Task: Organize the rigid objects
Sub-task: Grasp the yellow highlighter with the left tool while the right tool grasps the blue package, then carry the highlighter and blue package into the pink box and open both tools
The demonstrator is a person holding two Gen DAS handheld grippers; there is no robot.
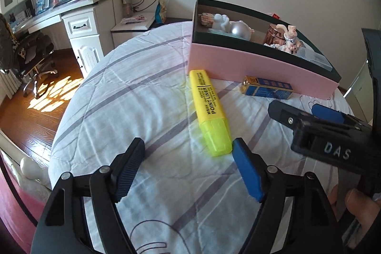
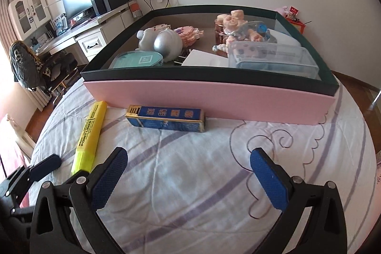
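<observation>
In the left view, the left gripper point(image 1: 188, 158) was seen with jaws spread and empty, the highlighter's point(image 1: 209, 108) cap just beside one pad on the quilt point(image 1: 133, 97). In the right view, the right gripper point(image 2: 188, 179) was likewise spread and empty, short of the blue box point(image 2: 166, 119) lying against the pink tray point(image 2: 209, 101). The highlighter was judged light, stiff and slick, best pinched across its flat barrel.

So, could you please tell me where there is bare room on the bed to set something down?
The quilt is bare between the right claw and the blue box, and rightward below the pink tray's wall. It is crowded leftward, around the yellow highlighter, and inside the tray.
</observation>
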